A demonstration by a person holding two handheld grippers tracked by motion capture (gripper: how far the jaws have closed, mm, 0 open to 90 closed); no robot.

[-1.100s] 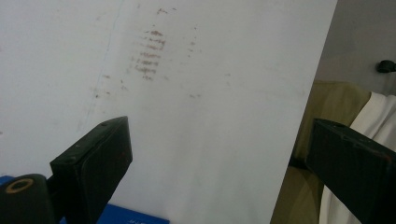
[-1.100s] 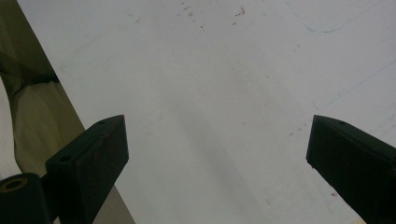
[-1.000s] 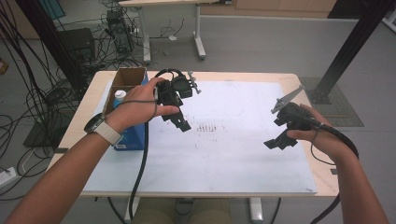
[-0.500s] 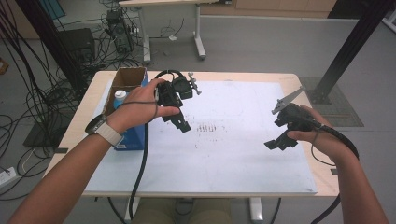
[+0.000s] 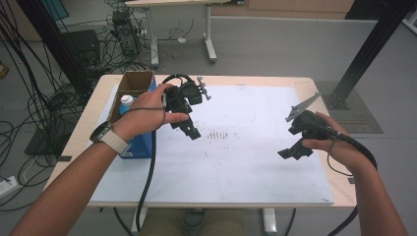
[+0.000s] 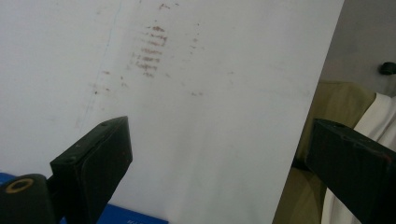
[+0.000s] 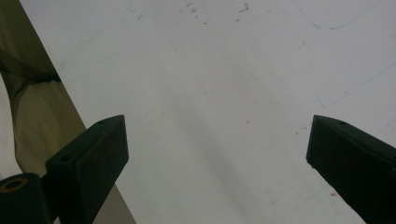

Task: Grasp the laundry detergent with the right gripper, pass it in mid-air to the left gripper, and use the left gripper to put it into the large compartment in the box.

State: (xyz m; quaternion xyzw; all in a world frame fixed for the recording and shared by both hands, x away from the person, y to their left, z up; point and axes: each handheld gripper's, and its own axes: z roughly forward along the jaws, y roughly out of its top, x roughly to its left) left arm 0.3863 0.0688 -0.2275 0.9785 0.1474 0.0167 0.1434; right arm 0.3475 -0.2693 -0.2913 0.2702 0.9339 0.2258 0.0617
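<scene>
With both claws gaping wide and empty above the white sheet [image 5: 236, 157], the left claw [image 5: 189, 129] should swing toward nine o'clock, squaring over the white-capped bottle [image 5: 126, 102] in the cardboard box [image 5: 132, 84], while the right claw [image 5: 295, 150] waits.

bottle [image 5: 126, 102] half hidden in cardboard box [image 5: 135, 86]

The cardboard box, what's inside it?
In the box stands a white bottle with a blue cap. The left hand and the box walls cover the rest, so anything else inside is hidden.
</scene>
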